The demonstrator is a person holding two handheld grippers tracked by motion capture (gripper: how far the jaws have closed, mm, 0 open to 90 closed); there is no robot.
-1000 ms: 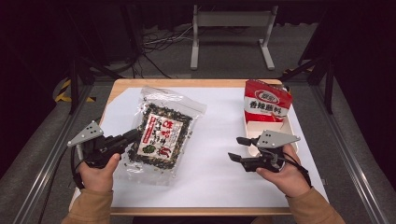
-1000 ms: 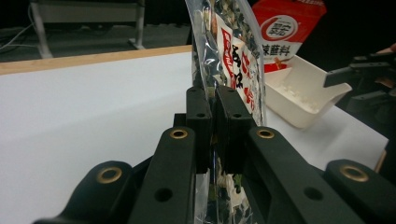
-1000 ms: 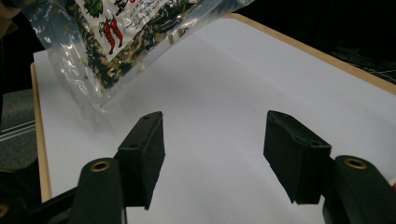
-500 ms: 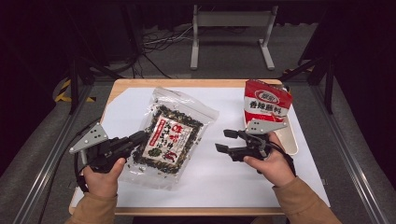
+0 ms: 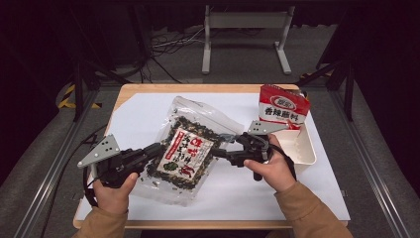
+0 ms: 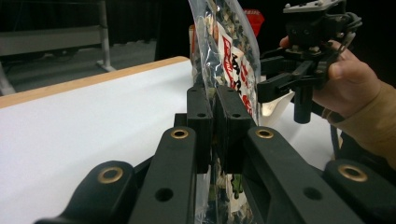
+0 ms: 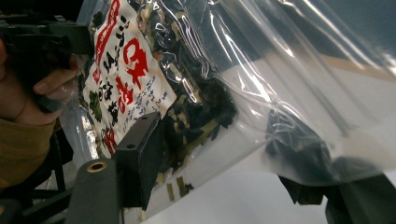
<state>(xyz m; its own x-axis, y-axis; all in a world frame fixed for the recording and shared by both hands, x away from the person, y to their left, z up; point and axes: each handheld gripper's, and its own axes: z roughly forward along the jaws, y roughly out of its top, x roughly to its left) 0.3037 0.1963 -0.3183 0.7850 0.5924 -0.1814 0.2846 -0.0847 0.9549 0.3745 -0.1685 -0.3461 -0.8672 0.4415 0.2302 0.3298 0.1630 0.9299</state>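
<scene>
The left gripper's [image 6: 212, 116] fingers [image 6: 200, 122] are pinched on the lower edge of the clear seaweed bag [image 5: 190, 146], held tilted above the tabletop [image 5: 138, 114]. The right gripper [image 5: 225, 151] straddles the bag's opposite edge with fingers apart, one in front of the film and one behind, so it is nearest to closing there. The bag's long axis runs away from the person; its far finger blurs behind plastic.

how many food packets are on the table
2. A clear seaweed bag sits mid-table, clamped at its left edge by the left gripper, with the right gripper at its right edge. A red packet stands in the white tray at right.
</scene>
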